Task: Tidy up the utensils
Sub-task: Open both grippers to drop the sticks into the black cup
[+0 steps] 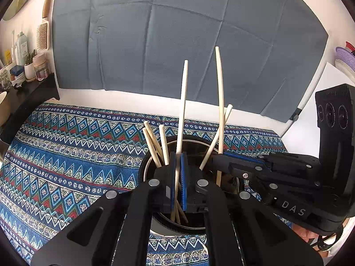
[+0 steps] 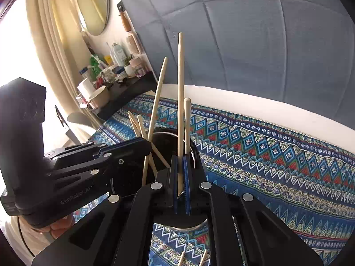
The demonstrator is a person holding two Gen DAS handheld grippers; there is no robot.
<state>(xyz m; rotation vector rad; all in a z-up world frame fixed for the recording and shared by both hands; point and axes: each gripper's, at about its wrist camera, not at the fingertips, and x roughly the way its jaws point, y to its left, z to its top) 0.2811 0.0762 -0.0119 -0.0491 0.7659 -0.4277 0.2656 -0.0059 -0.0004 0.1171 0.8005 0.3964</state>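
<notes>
A black round holder (image 1: 145, 170) with a metal rim stands on the patterned cloth, with several wooden chopsticks (image 1: 153, 141) leaning in it. My left gripper (image 1: 179, 155) hovers over its mouth, shut on one pale chopstick (image 1: 183, 102) whose lower end dips inside. My right gripper (image 1: 216, 155) comes in from the right, shut on a second chopstick (image 1: 220, 88) that also points into the holder. In the right wrist view the right gripper (image 2: 180, 157) pinches its upright chopstick (image 2: 180, 77) above the holder (image 2: 165, 133). The left gripper (image 2: 147, 143) holds a slanted chopstick (image 2: 158, 88) there.
A blue patterned cloth (image 1: 66, 155) covers the table and a grey backdrop (image 1: 177, 33) hangs behind. A black shelf (image 1: 33, 90) with bottles and jars stands at the left. Two loose chopsticks (image 2: 182, 259) lie on the cloth near me. A person's hand (image 2: 62, 223) holds the left gripper.
</notes>
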